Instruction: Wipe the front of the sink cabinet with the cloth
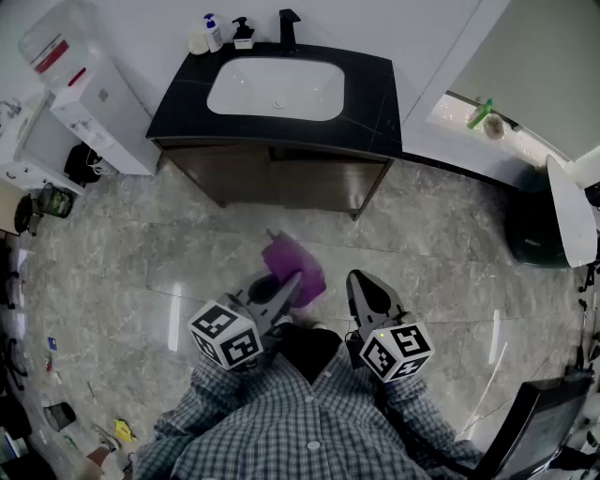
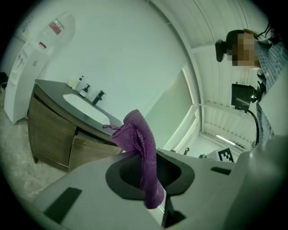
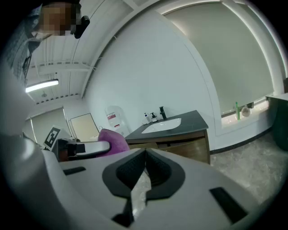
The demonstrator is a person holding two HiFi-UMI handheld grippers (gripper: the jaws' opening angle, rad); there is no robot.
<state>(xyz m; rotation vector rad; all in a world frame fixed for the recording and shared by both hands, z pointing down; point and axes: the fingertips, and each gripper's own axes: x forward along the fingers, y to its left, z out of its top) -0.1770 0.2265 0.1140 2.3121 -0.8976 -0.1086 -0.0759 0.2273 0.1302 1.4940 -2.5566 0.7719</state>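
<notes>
A purple cloth (image 1: 295, 265) hangs pinched in my left gripper (image 1: 284, 289), whose jaws are shut on it; the cloth (image 2: 143, 150) stands up between the jaws in the left gripper view. My right gripper (image 1: 363, 286) is beside it to the right, shut with nothing in it; its own view shows the jaws (image 3: 145, 158) meeting. The sink cabinet (image 1: 277, 178), brown wood under a black top with a white basin (image 1: 276, 90), stands well ahead of both grippers, and its front (image 2: 54, 137) is not touched by the cloth.
Soap bottles (image 1: 214, 33) and a black tap (image 1: 289, 26) sit at the back of the counter. A white appliance (image 1: 89, 103) stands to the left, a black bin (image 1: 536, 230) to the right. Marbled grey floor (image 1: 141, 272) lies between me and the cabinet.
</notes>
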